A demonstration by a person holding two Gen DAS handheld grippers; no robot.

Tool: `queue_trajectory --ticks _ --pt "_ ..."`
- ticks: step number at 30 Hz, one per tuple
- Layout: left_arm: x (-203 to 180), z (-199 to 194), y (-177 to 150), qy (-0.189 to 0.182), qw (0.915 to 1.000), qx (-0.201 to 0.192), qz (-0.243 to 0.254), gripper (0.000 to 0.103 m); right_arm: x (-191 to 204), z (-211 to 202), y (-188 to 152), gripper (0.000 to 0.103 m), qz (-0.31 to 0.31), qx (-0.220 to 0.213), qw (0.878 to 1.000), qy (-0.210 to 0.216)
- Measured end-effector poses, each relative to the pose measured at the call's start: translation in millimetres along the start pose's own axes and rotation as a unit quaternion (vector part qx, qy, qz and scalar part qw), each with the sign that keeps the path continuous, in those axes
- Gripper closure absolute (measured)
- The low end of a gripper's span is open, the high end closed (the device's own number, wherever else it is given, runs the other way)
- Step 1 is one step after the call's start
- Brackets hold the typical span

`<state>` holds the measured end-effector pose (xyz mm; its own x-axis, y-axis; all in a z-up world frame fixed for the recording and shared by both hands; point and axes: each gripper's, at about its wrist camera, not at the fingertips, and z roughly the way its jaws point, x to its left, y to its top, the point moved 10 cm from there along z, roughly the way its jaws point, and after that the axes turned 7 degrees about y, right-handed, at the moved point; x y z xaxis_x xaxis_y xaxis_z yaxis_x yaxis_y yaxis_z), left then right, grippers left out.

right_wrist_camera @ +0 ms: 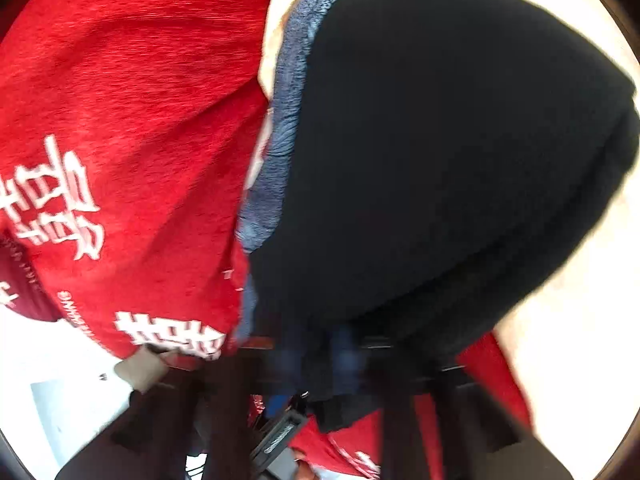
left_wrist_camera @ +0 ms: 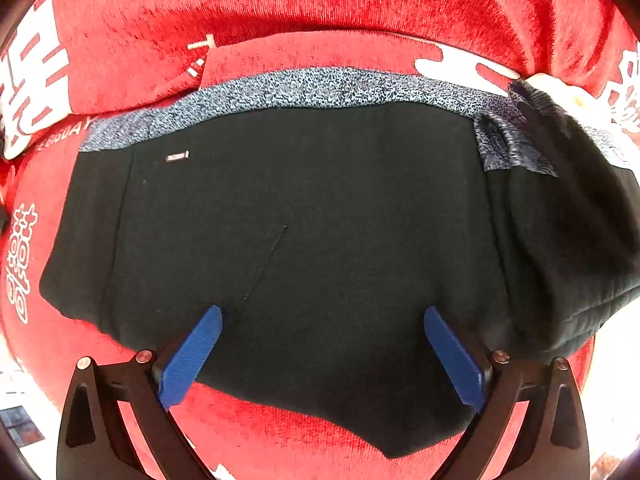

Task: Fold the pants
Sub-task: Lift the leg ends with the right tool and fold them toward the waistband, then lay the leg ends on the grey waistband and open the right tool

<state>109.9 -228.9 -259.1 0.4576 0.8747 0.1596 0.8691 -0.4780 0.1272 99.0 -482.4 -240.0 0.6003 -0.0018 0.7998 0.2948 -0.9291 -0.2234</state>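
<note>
Black pants [left_wrist_camera: 304, 216] with a speckled grey waistband [left_wrist_camera: 304, 88] lie on a red cloth with white characters. My left gripper [left_wrist_camera: 322, 320] is open, its blue pads [left_wrist_camera: 188, 360] spread just above the pants' near edge, holding nothing. At the right the pants' side is lifted and bunched [left_wrist_camera: 572, 208]. In the blurred right wrist view my right gripper [right_wrist_camera: 320, 360] is shut on the black pants [right_wrist_camera: 440, 152], whose fabric drapes over the fingers; the waistband [right_wrist_camera: 280, 152] runs along its left.
The red cloth [left_wrist_camera: 320, 4] covers the surface around the pants and shows in the right wrist view [right_wrist_camera: 120, 100]. A pale surface [right_wrist_camera: 560, 340] lies to the right. A white area [right_wrist_camera: 52, 380] sits at the lower left.
</note>
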Motion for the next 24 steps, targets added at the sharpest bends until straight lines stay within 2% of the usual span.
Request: queue_trajectory --ticks 2,4,6,9,12,15,17,18,19,21,22,24 --pt "-0.2 1.7 -0.7 -0.001 1.0 -0.001 -0.001 0.001 18.5 -8.2 -9.6 0.098 -0.041 0.017 0.999 0.0" --pt "0.1 4.2 -0.5 -0.005 0.9999 0.001 -0.009 0.001 25.0 -13.4 -26.7 0.098 -0.076 0.033 0.996 -0.02" --pt "2.2 2.0 -3.1 -0.003 0.9999 0.005 -0.013 0.001 13.5 -6.6 -39.3 0.098 -0.061 0.046 0.997 -0.025" --pt "6.2 -6.1 -6.0 0.01 0.9999 0.007 -0.01 0.001 -15.1 15.1 -44.2 0.098 -0.055 0.055 0.995 -0.057" --pt "5.7 -23.6 -0.7 0.009 0.9999 -0.002 -0.008 0.001 -14.4 14.0 -44.8 0.097 -0.06 0.073 0.994 -0.058" --pt "3.7 -42.1 9.3 -0.003 0.9999 -0.01 -0.007 0.001 16.0 1.3 -54.0 0.082 -0.134 0.142 0.978 -0.067" --pt "-2.5 -55.2 20.1 -0.014 0.9997 -0.019 -0.003 0.001 43.8 -15.3 -42.4 0.059 -0.192 0.146 0.97 -0.044" --pt "-8.5 -61.5 26.6 -0.02 0.9995 -0.025 -0.001 0.001 55.7 -32.9 -25.4 0.052 -0.223 0.126 0.966 -0.041" --pt "-17.4 -68.2 33.6 -0.028 0.9991 -0.032 0.002 0.001 62.2 -47.6 -5.3 0.039 -0.244 0.098 0.964 -0.045" --pt "-38.6 -78.6 43.4 -0.044 0.9981 -0.042 0.011 0.001 60.3 -69.9 39.4 0.038 -0.258 0.048 0.963 -0.061" --pt "-53.4 -83.9 51.0 -0.055 0.9971 -0.049 0.016 0.001 50.3 -77.7 69.7 0.038 -0.243 0.026 0.967 -0.077" --pt "-78.6 -89.7 63.1 -0.08 0.9948 -0.059 0.023 0.001 29.6 -78.7 105.7 0.038 -0.211 0.016 0.974 -0.085"
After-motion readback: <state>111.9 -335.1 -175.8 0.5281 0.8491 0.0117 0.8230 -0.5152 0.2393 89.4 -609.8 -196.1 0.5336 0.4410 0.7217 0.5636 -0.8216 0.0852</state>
